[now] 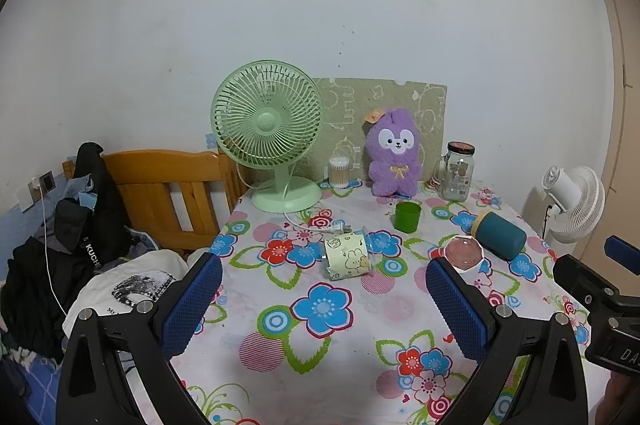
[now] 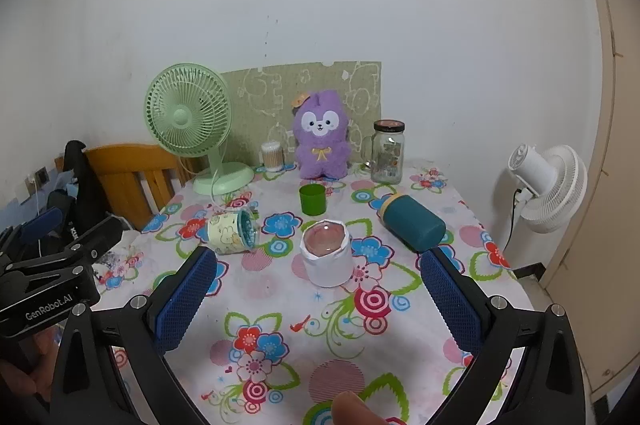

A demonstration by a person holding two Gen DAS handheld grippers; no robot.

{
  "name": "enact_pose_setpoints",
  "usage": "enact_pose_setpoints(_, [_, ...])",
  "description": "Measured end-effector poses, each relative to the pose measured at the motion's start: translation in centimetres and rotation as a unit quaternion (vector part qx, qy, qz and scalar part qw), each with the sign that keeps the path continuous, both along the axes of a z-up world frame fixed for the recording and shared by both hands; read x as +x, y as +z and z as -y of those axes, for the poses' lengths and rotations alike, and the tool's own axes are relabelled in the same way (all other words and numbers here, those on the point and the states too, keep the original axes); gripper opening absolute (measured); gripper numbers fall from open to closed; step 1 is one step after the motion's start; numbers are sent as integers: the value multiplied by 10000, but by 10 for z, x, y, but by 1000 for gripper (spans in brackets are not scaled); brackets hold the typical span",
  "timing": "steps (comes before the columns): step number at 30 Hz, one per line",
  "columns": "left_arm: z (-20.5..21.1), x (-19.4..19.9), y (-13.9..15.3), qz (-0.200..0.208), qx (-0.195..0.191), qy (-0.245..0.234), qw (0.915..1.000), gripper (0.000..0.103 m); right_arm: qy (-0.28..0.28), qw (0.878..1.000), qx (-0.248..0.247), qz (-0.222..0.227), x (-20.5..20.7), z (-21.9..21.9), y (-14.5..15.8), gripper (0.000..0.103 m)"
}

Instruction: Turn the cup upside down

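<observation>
The left gripper (image 1: 324, 299) hovers low over the near part of the flower-printed tablecloth (image 1: 320, 345) with its blue-padded jaws spread wide and nothing between them, and the right gripper (image 2: 318, 295) hangs the same way, wide apart and empty, just in front of the white paper-wrapped cup with a pinkish faceted top (image 2: 326, 253). That cup stands on the cloth right between the lines of the right gripper's fingers; whether the pink surface is its base or a filled mouth I cannot tell from here. To its left the clear glass cup with a pale yellow cartoon sleeve (image 2: 232, 231) lies on its side, mouth towards the white cup (bare cloth shows between the two). Behind them a small green plastic cup (image 2: 313, 200) stands upright, mouth up, and a teal cylindrical bottle with a cream cap (image 2: 412, 223) lies on its side to the right, near the table's right edge. Along the back edge by the wall stand a mint-green desk fan (image 1: 268, 129), a purple plush rabbit (image 1: 394, 153) and a lidded glass jar (image 1: 458, 171). The near half of the cloth lies bare under both grippers.
</observation>
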State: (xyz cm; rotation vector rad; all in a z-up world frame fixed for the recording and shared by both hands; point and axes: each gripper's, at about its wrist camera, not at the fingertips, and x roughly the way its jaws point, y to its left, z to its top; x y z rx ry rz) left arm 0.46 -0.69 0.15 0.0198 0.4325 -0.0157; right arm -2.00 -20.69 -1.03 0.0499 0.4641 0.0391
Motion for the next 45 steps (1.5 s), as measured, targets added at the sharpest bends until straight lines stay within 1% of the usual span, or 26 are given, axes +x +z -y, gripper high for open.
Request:
enact_pose_setpoints(8, [9,11,-8,-100,88,-108,9999,103,-37,9999,-5,-107,8,6,-5,103])
enact_pose_setpoints(13, [18,21,-9,-168,223,-294,9992,103,-60,9998,-36,-189,18,16,-6,103])
enact_pose_setpoints(17, [35,40,-10,-278,414,-620,9968,103,-139,9994,-98,-302,33,32,-3,103])
enact_pose_setpoints(20, [54,57,-11,-394,570,-953,9930,103,-270,9983,-303,-413,52,48,-1,103])
enact_pose_setpoints(24, [80,84,-12,-575,763,-1426,9852,103,-290,9970,-379,-603,79,71,-5,103])
enact_pose_setpoints(27, [101,104,-15,-692,947,-1836,9760,103,-302,9951,-478,-817,102,85,-13,103])
enact_pose_setpoints(34, [137,151,-26,-941,1302,-2263,9607,103,-168,9901,-724,-1189,154,104,-36,103])
enact_pose_setpoints(38, [157,177,-37,-1161,1578,-2659,9439,103,-162,9872,-753,-1396,184,119,-47,103])
enact_pose_setpoints(40, [170,191,-45,-1239,1863,-2764,9346,103,-55,9850,-736,-1563,202,127,-55,103])
enact_pose_setpoints(42, [181,202,-50,-1280,2076,-2881,9260,103,-47,9818,-829,-1707,216,132,-61,103])
enact_pose_setpoints(45, [193,216,-56,-1376,2282,-3027,9151,103,66,9775,-911,-1900,240,138,-72,103])
